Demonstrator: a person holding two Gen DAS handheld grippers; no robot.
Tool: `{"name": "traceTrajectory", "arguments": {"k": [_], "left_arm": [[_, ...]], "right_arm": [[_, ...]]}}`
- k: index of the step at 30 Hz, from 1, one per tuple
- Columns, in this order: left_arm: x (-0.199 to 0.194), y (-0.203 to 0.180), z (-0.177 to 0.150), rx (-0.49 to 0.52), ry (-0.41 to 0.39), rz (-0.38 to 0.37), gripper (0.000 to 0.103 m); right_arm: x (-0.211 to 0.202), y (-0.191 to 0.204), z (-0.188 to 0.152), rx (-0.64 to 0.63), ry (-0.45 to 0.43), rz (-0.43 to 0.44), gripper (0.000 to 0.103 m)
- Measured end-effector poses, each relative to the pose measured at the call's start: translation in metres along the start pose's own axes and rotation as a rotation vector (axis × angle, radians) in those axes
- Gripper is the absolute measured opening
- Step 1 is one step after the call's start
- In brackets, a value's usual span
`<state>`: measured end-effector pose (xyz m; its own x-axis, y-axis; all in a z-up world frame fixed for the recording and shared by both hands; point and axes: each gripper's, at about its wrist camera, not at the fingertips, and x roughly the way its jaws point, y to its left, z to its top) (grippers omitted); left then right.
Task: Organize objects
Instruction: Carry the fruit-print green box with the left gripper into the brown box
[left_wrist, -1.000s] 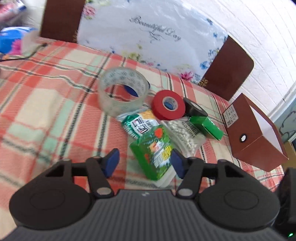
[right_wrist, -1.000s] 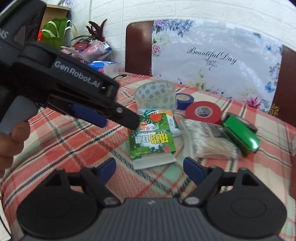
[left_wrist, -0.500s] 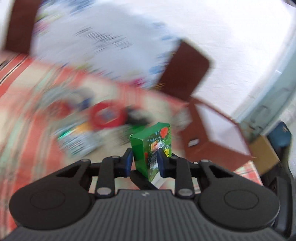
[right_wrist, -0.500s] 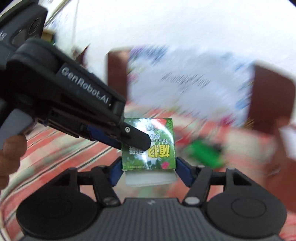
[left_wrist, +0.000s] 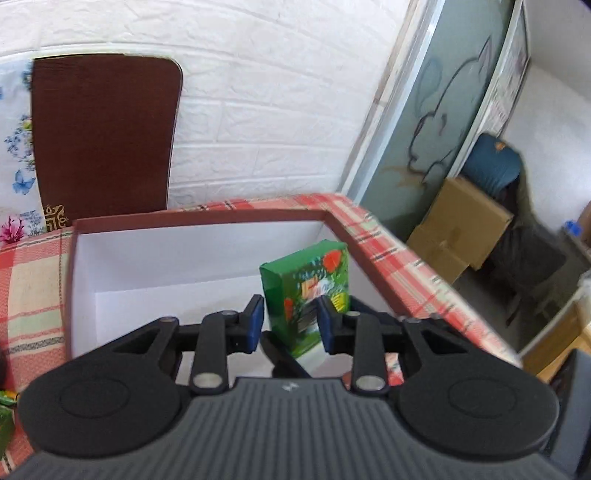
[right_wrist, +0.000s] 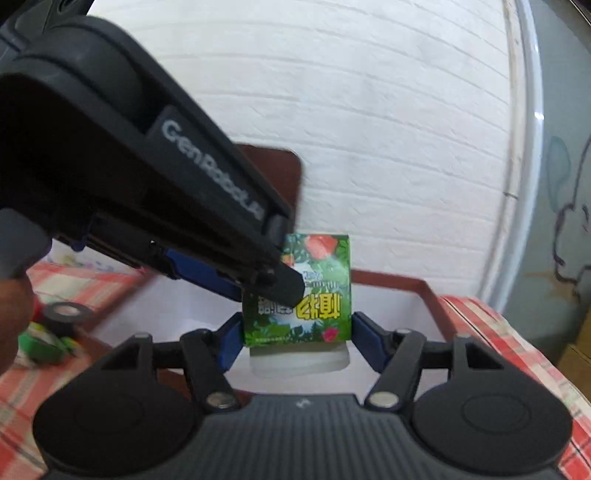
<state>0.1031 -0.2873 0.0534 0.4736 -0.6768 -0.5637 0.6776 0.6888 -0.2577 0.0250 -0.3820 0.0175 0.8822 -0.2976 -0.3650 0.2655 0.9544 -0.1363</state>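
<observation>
A green packet with red fruit and yellow lettering (left_wrist: 308, 291) (right_wrist: 310, 291) is held above the open brown box with a white inside (left_wrist: 155, 266) (right_wrist: 402, 295). My right gripper (right_wrist: 297, 336) is shut on the packet's sides. My left gripper (left_wrist: 290, 325) is around the same packet; its right pad touches it and a small gap shows at its left pad (left_wrist: 255, 325). The left gripper's body (right_wrist: 147, 184) fills the upper left of the right wrist view and reaches the packet.
The box stands on a red plaid tablecloth (left_wrist: 391, 251) near the table's right edge. A brown chair back (left_wrist: 99, 136) stands behind it against a white brick wall. A black tape roll (right_wrist: 64, 314) and green items (right_wrist: 44, 347) lie at the left. A cardboard box (left_wrist: 461, 229) sits on the floor.
Both grippers closed in on the green packet, lifted it off the table and carried it right, over the open brown box. The left gripper's jaws have widened slightly.
</observation>
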Motion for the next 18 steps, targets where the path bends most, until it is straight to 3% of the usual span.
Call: {"name": "traceTrajectory", "arguments": {"k": [2, 5, 9, 13, 18], "left_arm": [[0.009, -0.004, 0.0, 0.035, 0.003, 0.076, 0.038], [0.001, -0.007, 0.007, 0.079, -0.019, 0.149, 0.045], [-0.029, -0.002, 0.004, 0.142, -0.05, 0.275, 0.045], [-0.058, 0.01, -0.008, 0.158, -0.061, 0.369, 0.046], [-0.088, 0.034, -0.033, 0.13, -0.065, 0.429, 0.051]], "right_arm": [[0.011, -0.01, -0.006, 0.018, 0.02, -0.057, 0.082], [0.004, -0.022, -0.018, 0.083, 0.01, -0.043, 0.076], [-0.008, -0.018, -0.024, 0.153, -0.026, -0.036, 0.075], [-0.031, -0.018, -0.024, 0.251, -0.068, -0.019, 0.065], [-0.084, 0.0, -0.018, 0.311, -0.222, 0.023, 0.061]]}}
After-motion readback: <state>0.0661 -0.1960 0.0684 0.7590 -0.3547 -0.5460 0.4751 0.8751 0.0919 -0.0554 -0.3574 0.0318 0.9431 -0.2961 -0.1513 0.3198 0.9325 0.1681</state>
